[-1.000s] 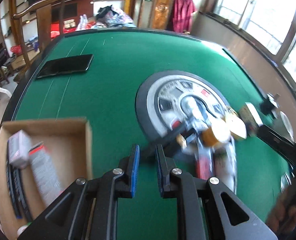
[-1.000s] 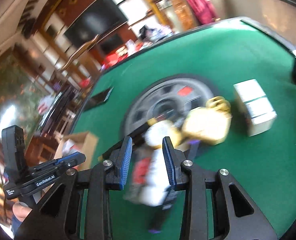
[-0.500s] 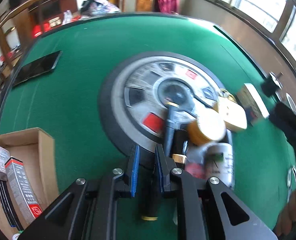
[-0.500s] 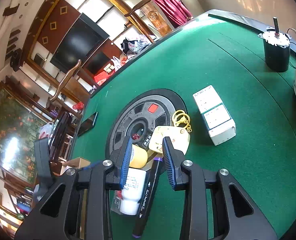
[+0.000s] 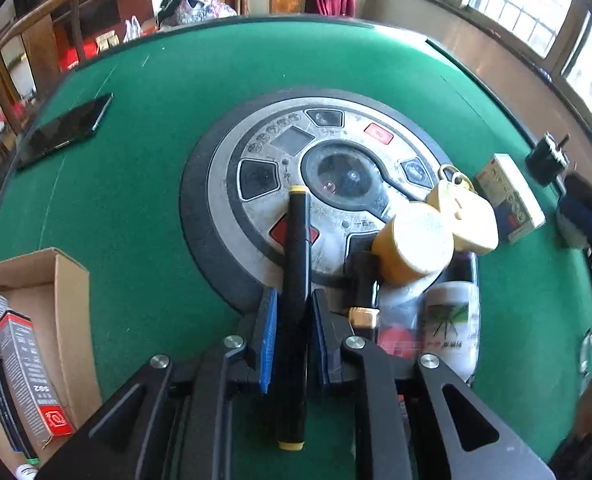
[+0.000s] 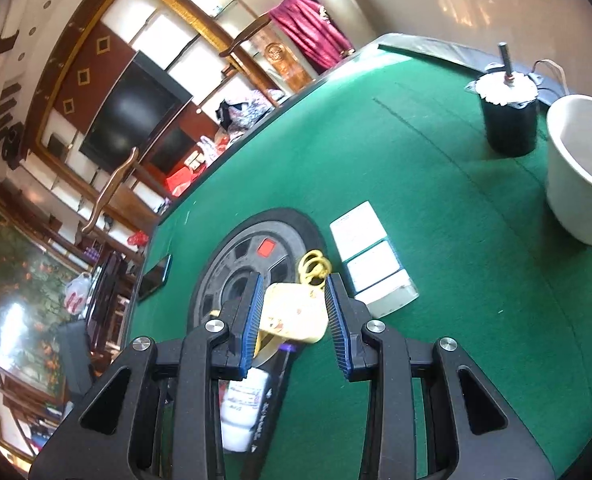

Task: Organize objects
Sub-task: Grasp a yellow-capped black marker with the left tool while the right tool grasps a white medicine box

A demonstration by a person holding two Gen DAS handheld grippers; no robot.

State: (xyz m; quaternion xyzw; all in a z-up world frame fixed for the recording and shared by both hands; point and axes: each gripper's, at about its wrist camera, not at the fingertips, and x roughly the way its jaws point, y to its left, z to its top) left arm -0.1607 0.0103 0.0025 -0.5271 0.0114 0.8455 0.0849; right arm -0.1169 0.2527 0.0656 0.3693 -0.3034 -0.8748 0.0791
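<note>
Between your left gripper's (image 5: 292, 320) pads, a black marker (image 5: 296, 280) now sits clamped where nothing was before, ready for the cardboard box (image 5: 72, 300) at lower left; right gripper (image 6: 292, 312) straddles the cream keychain tag (image 6: 296, 312), contact unclear

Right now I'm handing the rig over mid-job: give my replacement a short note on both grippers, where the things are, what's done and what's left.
Left gripper: shut on the black marker, whose far end lies on the round control panel.
Right gripper: jaws either side of the yellow tag, contact unclear.
Cardboard box at the left already holds a few small cartons.
Left to sort: yellow tape roll, white bottle, white carton.
Phone, black motor and white tub sit apart on the green table.
</note>
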